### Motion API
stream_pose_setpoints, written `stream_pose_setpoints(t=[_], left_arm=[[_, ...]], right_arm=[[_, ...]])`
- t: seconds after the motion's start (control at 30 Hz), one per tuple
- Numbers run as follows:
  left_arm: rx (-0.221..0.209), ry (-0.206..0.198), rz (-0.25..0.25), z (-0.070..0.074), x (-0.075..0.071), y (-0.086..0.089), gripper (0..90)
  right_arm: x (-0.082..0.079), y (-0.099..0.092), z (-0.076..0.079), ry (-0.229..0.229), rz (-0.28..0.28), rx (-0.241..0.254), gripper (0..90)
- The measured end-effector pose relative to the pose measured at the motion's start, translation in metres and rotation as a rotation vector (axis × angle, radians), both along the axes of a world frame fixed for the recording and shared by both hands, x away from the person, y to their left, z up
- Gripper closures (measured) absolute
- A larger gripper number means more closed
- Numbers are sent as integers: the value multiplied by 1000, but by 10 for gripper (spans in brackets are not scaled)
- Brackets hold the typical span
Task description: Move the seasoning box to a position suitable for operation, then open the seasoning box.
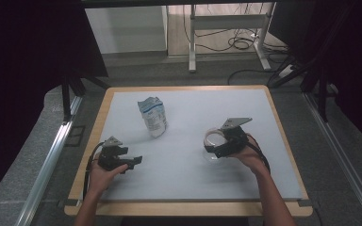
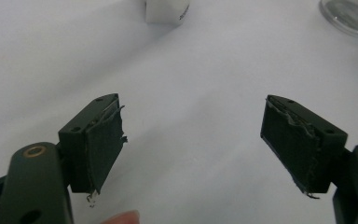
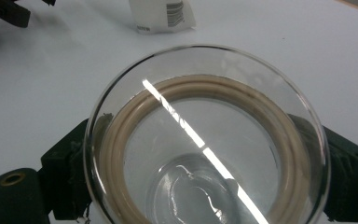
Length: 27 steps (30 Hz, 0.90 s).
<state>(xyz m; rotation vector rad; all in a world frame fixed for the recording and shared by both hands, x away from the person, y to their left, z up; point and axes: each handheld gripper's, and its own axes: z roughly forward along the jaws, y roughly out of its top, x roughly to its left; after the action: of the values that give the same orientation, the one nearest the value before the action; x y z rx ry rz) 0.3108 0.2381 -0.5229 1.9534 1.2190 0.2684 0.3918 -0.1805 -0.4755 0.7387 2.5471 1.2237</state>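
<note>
A clear glass jar (image 1: 213,137) with a beige ring inside its rim sits right of the table's middle. My right gripper (image 1: 215,142) is shut on the jar (image 3: 205,140), one black jaw on each side of its wall. A white and blue paper bag (image 1: 153,117) stands upright at the back centre-left. My left gripper (image 1: 133,161) hovers open near the front left edge, pointing right, with nothing between its pads (image 2: 103,144). The left gripper view shows the bag's base (image 2: 167,10) and the jar (image 2: 349,16) far ahead. The bag (image 3: 161,14) also appears beyond the jar.
The white table top (image 1: 188,179) has a wooden border (image 1: 184,207). Behind it stand a desk frame (image 1: 192,42) and floor cables (image 1: 240,43). Metal rails (image 1: 52,160) run along the floor on both sides.
</note>
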Motion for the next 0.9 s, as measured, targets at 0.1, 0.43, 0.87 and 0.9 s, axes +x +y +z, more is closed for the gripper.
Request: stream_pose_setpoints(t=[0.1, 0.43, 0.87, 0.9], left_arm=[[4, 0, 0, -1, 0, 0, 208], [4, -28, 13, 2, -4, 2, 206], [-16, -59, 33, 4, -10, -3, 306], [-16, -59, 33, 4, -10, -3, 322]], right_arm=[[0, -1, -1, -1, -5, 13, 110], [-20, -20, 33, -85, -124, 163, 32], [-55, -62, 27, -194, -400, 203, 843], [-55, -62, 26, -189, -394, 205, 867]])
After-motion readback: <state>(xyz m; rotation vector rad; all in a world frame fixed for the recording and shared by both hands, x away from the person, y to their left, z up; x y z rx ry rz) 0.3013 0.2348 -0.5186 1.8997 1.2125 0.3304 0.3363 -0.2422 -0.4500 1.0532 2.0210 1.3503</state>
